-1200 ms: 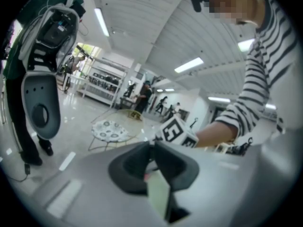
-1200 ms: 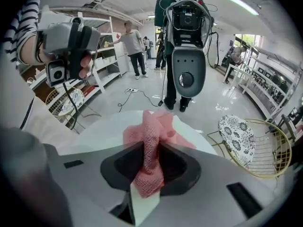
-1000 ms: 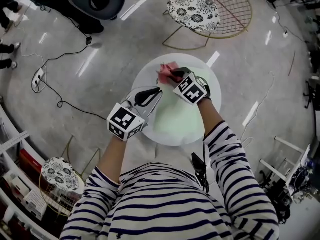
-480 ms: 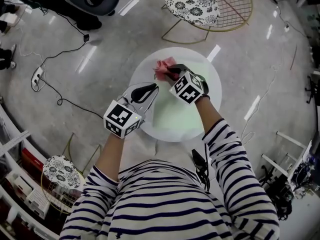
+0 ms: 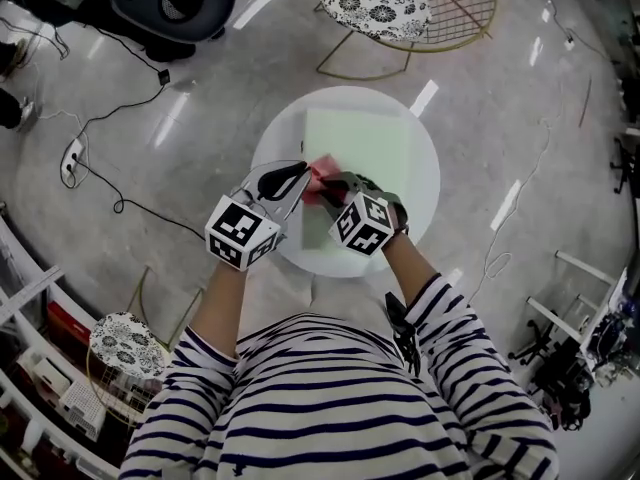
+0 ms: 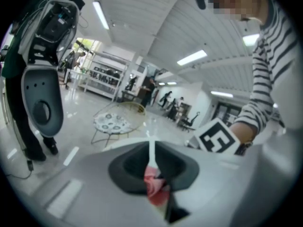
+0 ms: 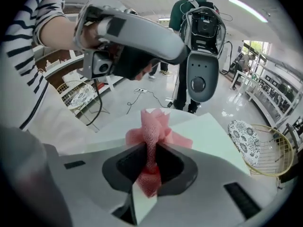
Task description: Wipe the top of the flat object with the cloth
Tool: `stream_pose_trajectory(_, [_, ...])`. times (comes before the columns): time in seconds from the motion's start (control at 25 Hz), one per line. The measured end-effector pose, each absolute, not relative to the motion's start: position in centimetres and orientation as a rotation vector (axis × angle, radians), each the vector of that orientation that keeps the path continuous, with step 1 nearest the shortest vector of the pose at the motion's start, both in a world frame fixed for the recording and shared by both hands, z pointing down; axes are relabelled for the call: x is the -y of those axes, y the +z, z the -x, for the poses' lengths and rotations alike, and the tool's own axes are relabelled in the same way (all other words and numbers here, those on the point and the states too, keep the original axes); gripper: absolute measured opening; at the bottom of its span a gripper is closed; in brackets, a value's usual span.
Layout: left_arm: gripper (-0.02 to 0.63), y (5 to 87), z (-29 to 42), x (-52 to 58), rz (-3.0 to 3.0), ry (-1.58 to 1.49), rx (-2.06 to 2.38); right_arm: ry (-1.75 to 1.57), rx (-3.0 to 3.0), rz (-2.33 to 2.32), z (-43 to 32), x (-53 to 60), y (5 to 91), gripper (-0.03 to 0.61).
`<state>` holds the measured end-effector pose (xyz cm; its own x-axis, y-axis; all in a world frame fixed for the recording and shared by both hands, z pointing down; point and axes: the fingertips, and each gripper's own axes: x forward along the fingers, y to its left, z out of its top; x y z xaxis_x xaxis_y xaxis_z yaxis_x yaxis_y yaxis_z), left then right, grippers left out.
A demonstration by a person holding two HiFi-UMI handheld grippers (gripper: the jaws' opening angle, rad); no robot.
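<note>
A pale green flat board (image 5: 362, 156) lies on a round white table (image 5: 430, 183). My right gripper (image 5: 322, 184) is shut on a bunched pink cloth (image 5: 318, 173) and presses it on the board's near left part. In the right gripper view the cloth (image 7: 154, 126) sticks out of the closed jaws of my right gripper (image 7: 150, 150), over the board (image 7: 210, 138). My left gripper (image 5: 298, 175) sits at the board's left edge, right beside the cloth. In the left gripper view my left gripper (image 6: 151, 161) is shut on a thin pale strip, the board's edge. A pink patch shows low between its jaws.
A wire chair with a floral cushion (image 5: 378, 0) stands beyond the table, and a second floral seat (image 5: 125, 346) is at the near left. A dark machine base (image 5: 170, 3) and cables with a power strip (image 5: 72, 158) lie on the floor at the left. A grey-white robot (image 7: 201, 46) stands behind.
My right gripper has dragged the cloth from the board's far left corner toward me, down to the left gripper. The left gripper has stayed at the board's edge.
</note>
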<state>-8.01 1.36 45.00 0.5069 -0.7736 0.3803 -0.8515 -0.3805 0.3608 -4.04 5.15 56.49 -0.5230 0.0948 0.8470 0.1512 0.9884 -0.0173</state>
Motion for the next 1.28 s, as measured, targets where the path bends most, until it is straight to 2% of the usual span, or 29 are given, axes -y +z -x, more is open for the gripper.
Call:
stream_pose_trajectory(0.44, [0.021, 47.7, 6.5, -1.6, -2.23, 0.345, 1.259, 0.038, 2.08, 0.297, -0.1, -14.5, 57.1, 0.06])
stream_pose_trajectory(0.92, [0.146, 56.3, 4.5, -2.2, -2.104, 0.798, 1.18, 0.061, 2.084, 0.319, -0.9, -16.3, 57.2, 0.06])
stream_pose_trajectory(1.28, [0.152, 57.4, 4.7, -2.1, -2.071, 0.886, 1.201, 0.073, 2.066, 0.252, -3.9, -15.2, 57.6, 0.06])
